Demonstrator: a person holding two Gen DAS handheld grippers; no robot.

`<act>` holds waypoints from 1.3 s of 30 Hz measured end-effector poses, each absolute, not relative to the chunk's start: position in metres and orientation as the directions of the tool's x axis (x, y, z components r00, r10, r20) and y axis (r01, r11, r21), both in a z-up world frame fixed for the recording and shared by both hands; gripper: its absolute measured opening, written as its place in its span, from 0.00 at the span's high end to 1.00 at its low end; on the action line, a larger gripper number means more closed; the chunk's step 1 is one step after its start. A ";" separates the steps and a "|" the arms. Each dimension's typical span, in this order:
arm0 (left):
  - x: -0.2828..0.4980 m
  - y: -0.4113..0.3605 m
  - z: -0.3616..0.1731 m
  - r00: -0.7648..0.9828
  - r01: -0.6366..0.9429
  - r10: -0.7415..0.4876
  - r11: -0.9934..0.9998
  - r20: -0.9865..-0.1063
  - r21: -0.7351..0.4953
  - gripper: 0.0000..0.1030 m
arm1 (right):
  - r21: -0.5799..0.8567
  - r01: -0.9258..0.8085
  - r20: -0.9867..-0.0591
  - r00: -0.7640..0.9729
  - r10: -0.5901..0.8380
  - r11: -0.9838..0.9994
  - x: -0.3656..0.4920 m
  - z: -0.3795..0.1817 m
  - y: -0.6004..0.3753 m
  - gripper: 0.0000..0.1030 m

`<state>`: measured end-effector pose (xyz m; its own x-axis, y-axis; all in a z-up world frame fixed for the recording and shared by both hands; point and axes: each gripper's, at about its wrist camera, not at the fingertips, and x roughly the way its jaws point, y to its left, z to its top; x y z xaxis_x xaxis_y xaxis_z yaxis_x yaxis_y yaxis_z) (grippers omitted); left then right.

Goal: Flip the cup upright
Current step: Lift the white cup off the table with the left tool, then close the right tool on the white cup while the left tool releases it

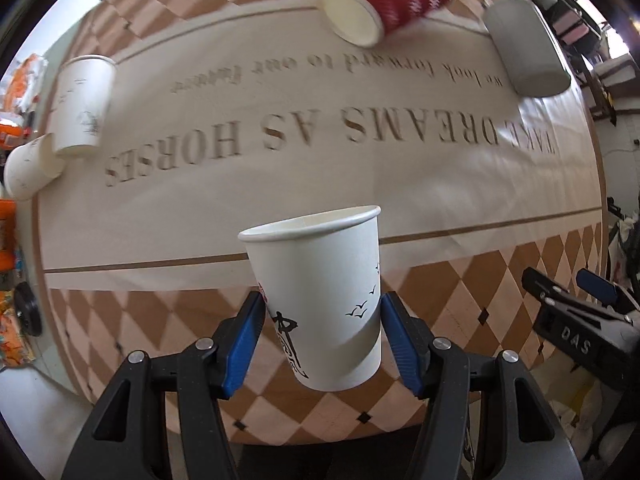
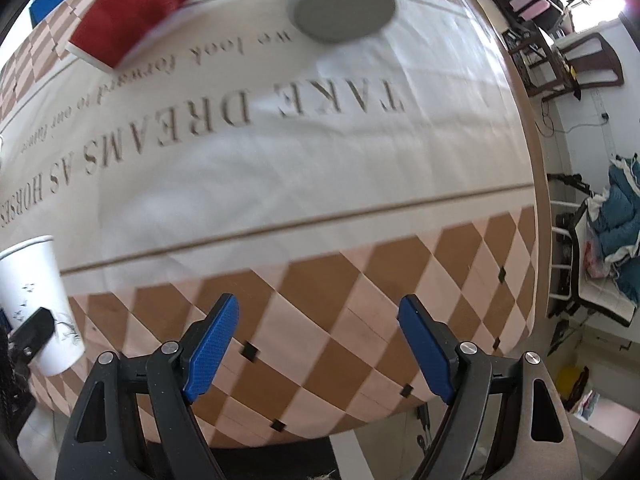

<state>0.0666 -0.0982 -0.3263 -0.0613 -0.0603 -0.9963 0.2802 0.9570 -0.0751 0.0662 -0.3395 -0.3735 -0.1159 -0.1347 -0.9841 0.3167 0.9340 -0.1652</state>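
Note:
My left gripper (image 1: pixel 323 326) is shut on a white paper cup (image 1: pixel 320 280) with black bird drawings. The cup is mouth up, slightly tilted, above the near checkered part of the table. The same cup shows at the left edge of the right wrist view (image 2: pixel 36 304), with a left finger across it. My right gripper (image 2: pixel 318 344) is open and empty over the checkered table edge; it also shows at the right of the left wrist view (image 1: pixel 576 308).
A red cup (image 1: pixel 384 4) lies on its side at the far edge, also in the right wrist view (image 2: pixel 136 12). A grey cup (image 1: pixel 524 52) lies on its side at the far right. Two white cups (image 1: pixel 82 104) (image 1: pixel 32 168) are at the left. The tablecloth (image 1: pixel 280 200) carries printed text.

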 end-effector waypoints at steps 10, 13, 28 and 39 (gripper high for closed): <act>0.073 -0.118 -0.338 -0.053 0.322 -0.045 0.945 -0.998 -0.060 0.43 | -0.167 0.362 -0.984 -0.112 -0.135 0.917 0.048 -0.381 -0.374 0.19; 0.073 -0.115 -0.338 -0.058 0.320 -0.042 0.946 -0.997 -0.058 0.41 | -0.166 0.367 -0.985 -0.110 -0.134 0.915 0.049 -0.382 -0.376 0.19; 0.086 -0.107 -0.321 -0.018 0.300 -0.094 0.949 -0.995 -0.095 0.18 | -0.176 0.387 -0.984 -0.106 -0.146 0.905 0.049 -0.374 -0.329 0.19; 0.089 -0.060 -0.261 0.190 0.226 -0.057 0.974 -0.980 -0.013 0.18 | -0.157 0.390 -0.988 -0.072 -0.140 0.907 0.049 -0.351 -0.321 0.19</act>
<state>0.0887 -0.0599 -0.2614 0.1900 -0.0566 -0.9802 0.2256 0.9741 -0.0125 0.0492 -0.3212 -0.3515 -0.0721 -0.1395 -0.9876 0.3903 0.9073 -0.1567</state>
